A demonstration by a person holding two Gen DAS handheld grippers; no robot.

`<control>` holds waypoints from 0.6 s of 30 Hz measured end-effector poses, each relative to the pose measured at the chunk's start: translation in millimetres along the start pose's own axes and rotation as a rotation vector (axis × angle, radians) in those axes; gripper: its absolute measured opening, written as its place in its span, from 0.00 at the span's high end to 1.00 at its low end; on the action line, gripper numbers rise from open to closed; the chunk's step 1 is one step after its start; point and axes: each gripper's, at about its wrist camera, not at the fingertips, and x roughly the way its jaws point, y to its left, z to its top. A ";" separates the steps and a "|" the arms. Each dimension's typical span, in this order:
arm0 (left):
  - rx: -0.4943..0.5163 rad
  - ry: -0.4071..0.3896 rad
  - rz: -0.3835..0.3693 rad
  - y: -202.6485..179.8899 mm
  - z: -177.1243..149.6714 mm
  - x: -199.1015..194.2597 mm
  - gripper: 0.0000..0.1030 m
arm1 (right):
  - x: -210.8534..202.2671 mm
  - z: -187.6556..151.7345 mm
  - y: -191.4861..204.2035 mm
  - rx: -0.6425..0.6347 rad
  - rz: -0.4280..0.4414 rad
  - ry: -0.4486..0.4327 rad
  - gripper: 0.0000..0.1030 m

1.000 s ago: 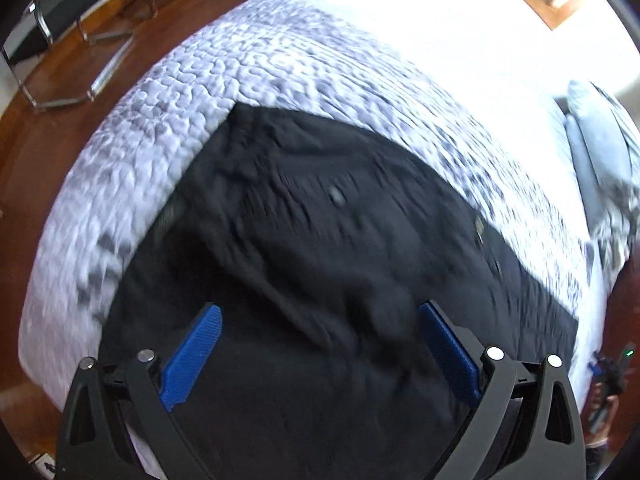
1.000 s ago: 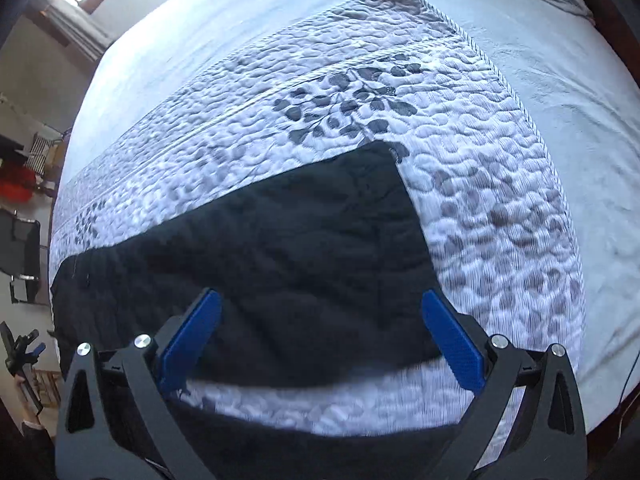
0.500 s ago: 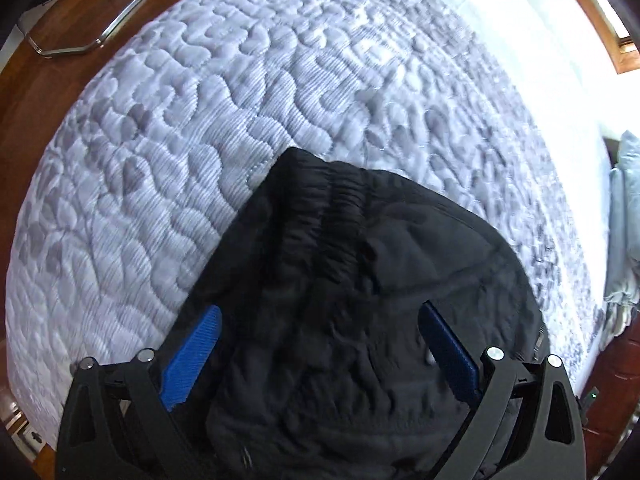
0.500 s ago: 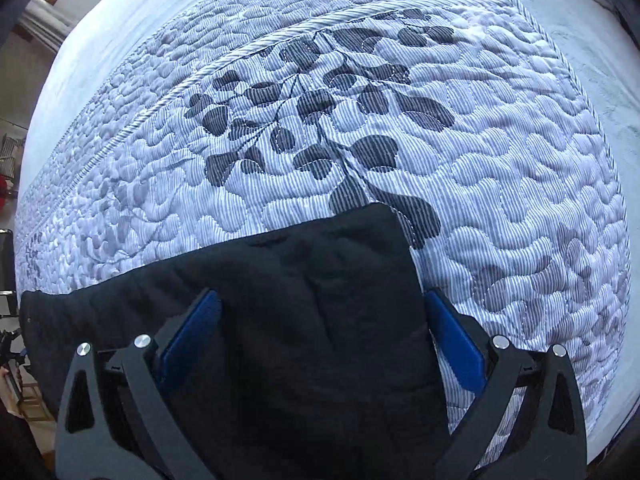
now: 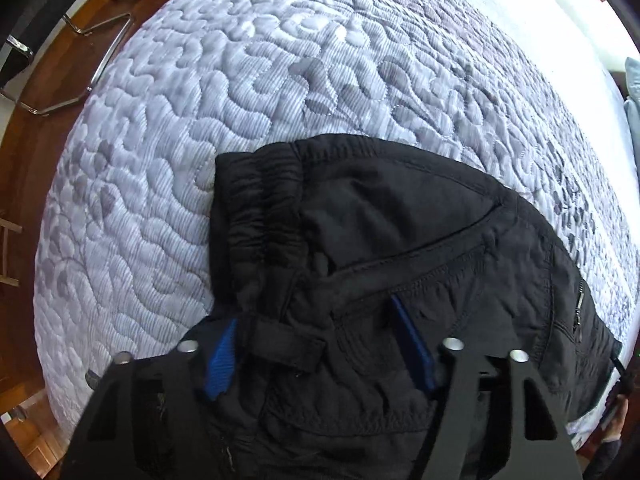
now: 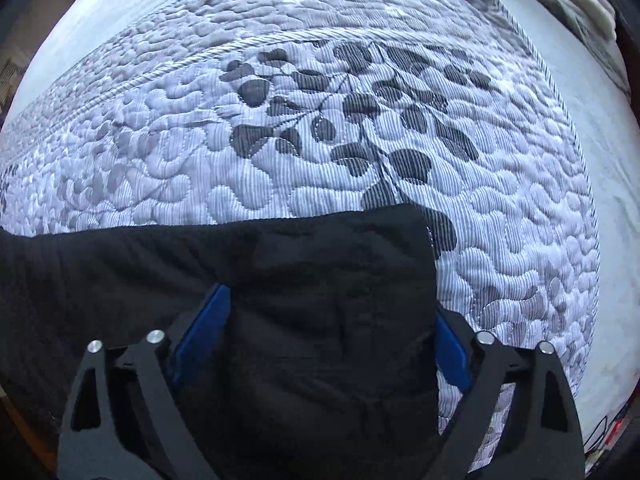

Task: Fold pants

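Black pants (image 5: 400, 240) lie flat on gray quilted bed cover (image 5: 200, 120). Left gripper (image 5: 320, 344) now lower than moment ago, down on waistband end; blue fingers (image 5: 220, 360) closer together than before, bunched cloth squeezed between them. Right gripper (image 6: 332, 332) also lower, on leg end (image 6: 340, 260); fingers wide apart, one each side of cloth, not pinching. Chair legs (image 5: 80, 60) on wood floor beside bed.

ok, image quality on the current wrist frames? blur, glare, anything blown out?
Left wrist: strong fisheye bend, the far right of the bed blown out white, quilt stitching sharp, black pants dark but seams readable. Right wrist: same bend, quilt pattern crisp, pants nearly featureless black, upper left corner washed out and soft.
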 end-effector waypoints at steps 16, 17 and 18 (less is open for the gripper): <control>0.126 -0.375 -0.163 -29.3 -76.4 -93.0 0.78 | -144.7 -41.3 31.9 -0.067 0.031 -0.360 0.87; 0.136 -0.413 -0.185 -25.4 -83.2 -101.1 0.78 | -156.8 -42.9 28.4 -0.065 0.049 -0.408 0.87; 0.147 -0.455 -0.208 -18.9 -95.3 -110.9 0.78 | -169.2 -51.5 25.4 -0.067 0.063 -0.455 0.86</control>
